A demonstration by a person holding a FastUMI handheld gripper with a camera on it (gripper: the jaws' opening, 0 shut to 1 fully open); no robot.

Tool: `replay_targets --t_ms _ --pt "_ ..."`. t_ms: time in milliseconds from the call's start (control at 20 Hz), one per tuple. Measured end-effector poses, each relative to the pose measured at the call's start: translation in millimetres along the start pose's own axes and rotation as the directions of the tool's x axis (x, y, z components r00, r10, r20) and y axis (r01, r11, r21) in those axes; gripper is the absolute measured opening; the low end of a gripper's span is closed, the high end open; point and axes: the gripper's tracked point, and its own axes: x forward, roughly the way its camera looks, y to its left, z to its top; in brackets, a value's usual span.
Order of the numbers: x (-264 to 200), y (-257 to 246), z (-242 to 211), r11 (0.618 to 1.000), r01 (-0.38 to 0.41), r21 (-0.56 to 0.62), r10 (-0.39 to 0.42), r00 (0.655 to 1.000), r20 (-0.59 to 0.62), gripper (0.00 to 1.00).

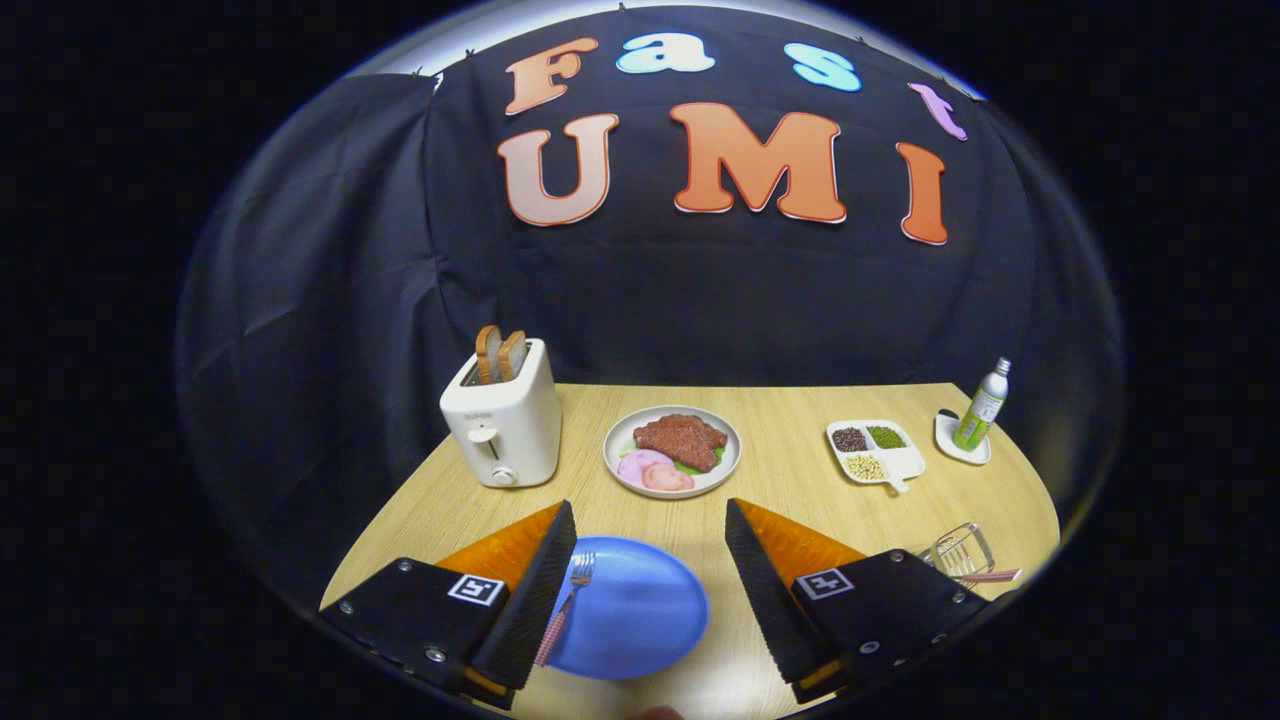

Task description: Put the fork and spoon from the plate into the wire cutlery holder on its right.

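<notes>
The fork [570, 600] lies on the blue plate [640, 615] between the empty, wide-apart jaws, and a pink handle, maybe the spoon [990, 576], is already in the holder [960, 550] on the right.

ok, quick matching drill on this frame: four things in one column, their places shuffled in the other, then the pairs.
Things:
1. fork
2. toaster
3. bottle
4. wire holder

Places:
A. on a small white dish at the table's far right
B. on the blue plate, by the gripper's left finger; the fingers stand open
C. just beyond the right finger
D. left of the plate of meat, two toast slices sticking up

Pairs: 1-B, 2-D, 3-A, 4-C
</notes>
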Motion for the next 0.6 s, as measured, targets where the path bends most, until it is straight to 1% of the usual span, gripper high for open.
replay_targets --t_ms 150,200,300,400,500,600 --pt "14.2 16.6 -31.6 1.0 -0.001 -0.029 -0.001 0.998 -0.062 0.9" --pt "17.3 24.7 -47.1 1.0 -0.019 -0.025 0.016 0.994 -0.11 0.91" --pt "19.4 35.2 -74.3 1.0 -0.03 -0.005 0.028 0.979 -0.204 0.91" --pt "22.3 41.9 -99.5 0.999 -0.047 -0.009 0.042 0.955 -0.292 0.91" --pt "21.9 46.8 -116.7 0.998 -0.055 -0.006 0.05 0.939 -0.341 0.91" --pt "27.9 48.0 -132.8 0.998 -0.05 -0.028 0.036 0.929 -0.369 0.89"
